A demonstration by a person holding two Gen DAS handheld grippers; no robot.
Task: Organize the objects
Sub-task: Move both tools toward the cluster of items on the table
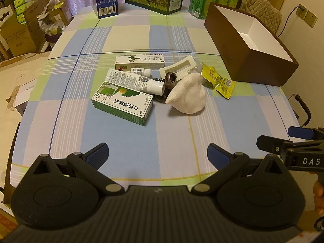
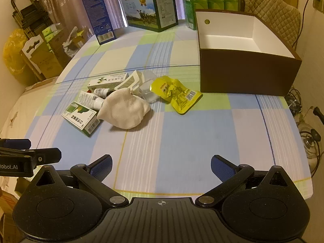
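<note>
**Both tongs wait apart over a cluttered worktop**

The left tongs and the right tongs hover side by side above the near edge of a worktop covered in a blue, green and cream checked cloth, each pair spread wide with nothing between its blue pads. Well ahead of them, a small heap of objects lies near the middle of the cloth: a green-and-white carton nearest the left tongs, a white tube lying against its far side, a small white bottle and a second, flatter carton behind that. A bunched white cloth sits at the heap's right, touching a dark object that it partly hides and a white plastic clip. A yellow sachet lies just right of the heap, between it and an open brown box with a white interior, which stands on the worktop's far right. Taller retail boxes line the back edge.
</note>
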